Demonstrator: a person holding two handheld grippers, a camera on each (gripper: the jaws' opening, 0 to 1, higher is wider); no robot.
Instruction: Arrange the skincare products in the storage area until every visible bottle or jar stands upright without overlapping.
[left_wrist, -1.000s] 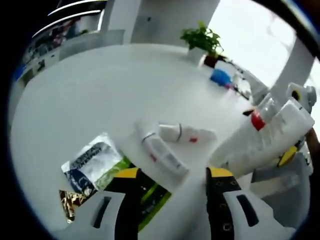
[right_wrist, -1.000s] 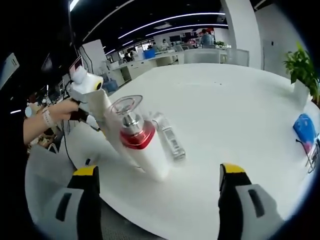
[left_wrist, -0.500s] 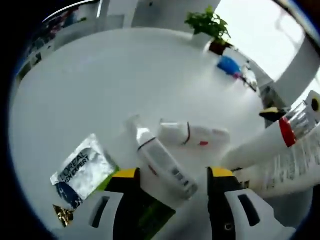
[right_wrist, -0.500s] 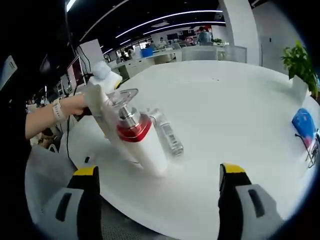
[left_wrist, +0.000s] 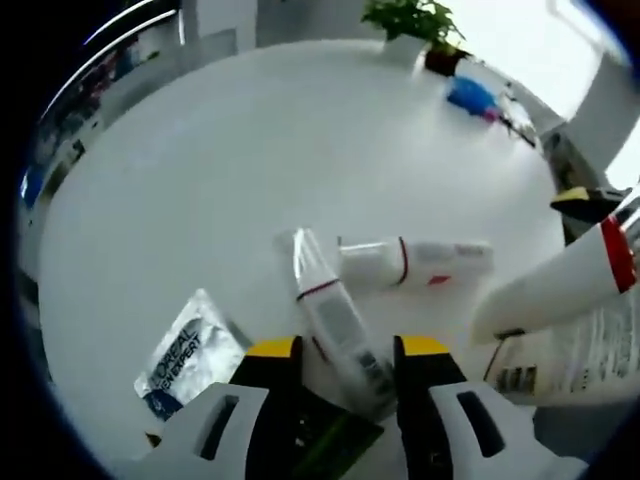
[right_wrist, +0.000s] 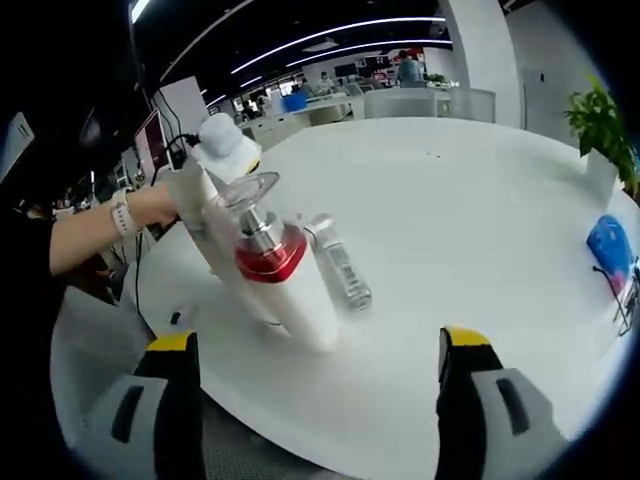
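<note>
A slim clear bottle (left_wrist: 335, 320) with a red band lies flat on the white table (left_wrist: 200, 180). Its near end rests between the jaws of my left gripper (left_wrist: 347, 350), which stand open but narrow and close to its sides. Just beyond it a second white bottle (left_wrist: 415, 262) lies on its side. A tall white bottle with a red collar (left_wrist: 560, 285) stands at the right, next to a printed white tube (left_wrist: 560, 365). My right gripper (right_wrist: 318, 345) is wide open and holds nothing. It faces the red-collared bottle (right_wrist: 275, 275) and the slim bottle (right_wrist: 340, 265).
A silver sachet (left_wrist: 190, 350) lies left of my left jaws, with a green packet (left_wrist: 330, 440) under them. A potted plant (left_wrist: 415, 20) and a blue object (left_wrist: 470, 92) sit at the table's far edge. A person's hand (right_wrist: 130, 215) shows at the left.
My left gripper has come in over the slim bottle and its jaws have narrowed around the near end. The right gripper has stayed wide open and nearly still.
</note>
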